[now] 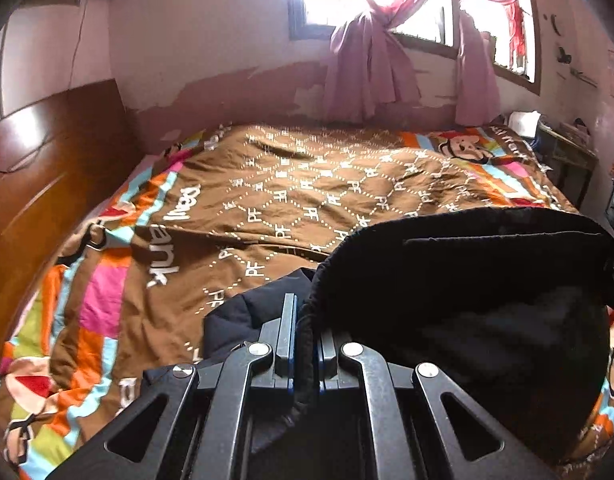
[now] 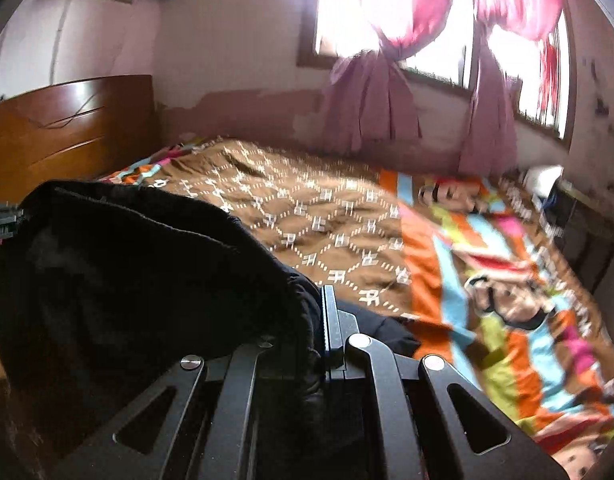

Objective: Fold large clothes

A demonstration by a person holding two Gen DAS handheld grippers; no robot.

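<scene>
Black coat [image 1: 467,300] stretched between both tongs (over bed [image 1: 291,200]); left tongs [image 1: 306,320], right tongs [image 2: 321,320] clamp its edge.

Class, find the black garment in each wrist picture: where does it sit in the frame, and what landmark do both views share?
Left wrist view: black garment fills the lower right, its edge pinched in the left hand-held gripper.
Right wrist view: it fills the lower left.
Shared landmark: the knotted pink curtain at the window.
</scene>
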